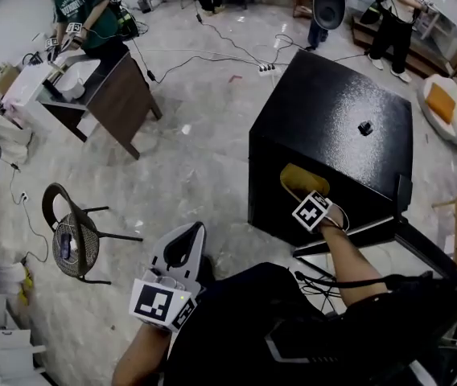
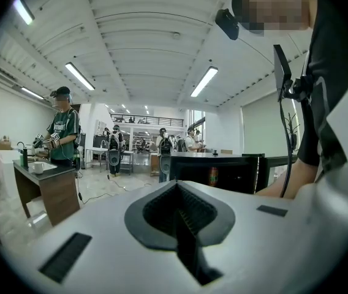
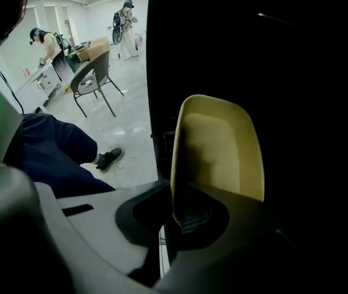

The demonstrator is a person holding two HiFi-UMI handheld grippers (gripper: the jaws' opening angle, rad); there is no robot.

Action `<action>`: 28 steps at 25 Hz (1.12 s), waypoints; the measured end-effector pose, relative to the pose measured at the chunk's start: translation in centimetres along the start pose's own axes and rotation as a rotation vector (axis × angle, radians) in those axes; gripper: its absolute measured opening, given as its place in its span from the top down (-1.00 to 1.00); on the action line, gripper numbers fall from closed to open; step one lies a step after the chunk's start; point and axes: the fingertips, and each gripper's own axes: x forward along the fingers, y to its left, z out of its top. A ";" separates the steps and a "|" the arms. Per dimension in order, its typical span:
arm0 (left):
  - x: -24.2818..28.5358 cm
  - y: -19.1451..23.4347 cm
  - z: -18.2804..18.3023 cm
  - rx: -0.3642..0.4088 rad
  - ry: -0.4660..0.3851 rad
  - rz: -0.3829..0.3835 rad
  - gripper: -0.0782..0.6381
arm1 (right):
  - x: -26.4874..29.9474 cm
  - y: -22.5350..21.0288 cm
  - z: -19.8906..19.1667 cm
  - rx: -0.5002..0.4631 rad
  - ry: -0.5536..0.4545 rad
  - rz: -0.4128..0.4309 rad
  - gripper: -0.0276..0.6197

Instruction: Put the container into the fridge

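Note:
A black fridge [image 1: 333, 111] stands on the floor with its door [image 1: 409, 244] swung open at the lower right. My right gripper [image 1: 309, 201] is shut on the rim of a yellow container [image 1: 303, 182], holding it at the fridge's open front. In the right gripper view the container [image 3: 220, 146] stands on edge between the jaws of the right gripper [image 3: 183, 210], with the dark fridge interior behind it. My left gripper [image 1: 182, 246] hangs low at my left side, away from the fridge. In its own view the left gripper [image 2: 177, 210] is shut with nothing between the jaws.
A small black object [image 1: 364, 128] sits on the fridge top. A mesh chair [image 1: 72, 232] stands on the floor at the left. Farther back, a person works at a dark desk [image 1: 112, 91]. Cables [image 1: 212, 55] run over the floor behind the fridge.

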 end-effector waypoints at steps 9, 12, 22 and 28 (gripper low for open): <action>0.4 0.8 -0.8 -0.022 -0.005 0.017 0.76 | 1.6 -2.1 0.7 0.000 0.032 -0.008 0.86; 0.3 1.0 -1.1 -0.030 0.000 0.030 0.76 | 2.2 -2.2 -0.1 -0.002 0.061 -0.002 0.86; 0.2 1.3 -1.0 -0.032 0.016 0.037 0.76 | 4.6 -3.3 -1.1 0.015 0.096 0.039 0.86; 0.5 1.0 -1.1 -0.016 0.026 0.031 0.76 | 4.6 -3.8 -1.4 0.044 0.106 0.050 0.86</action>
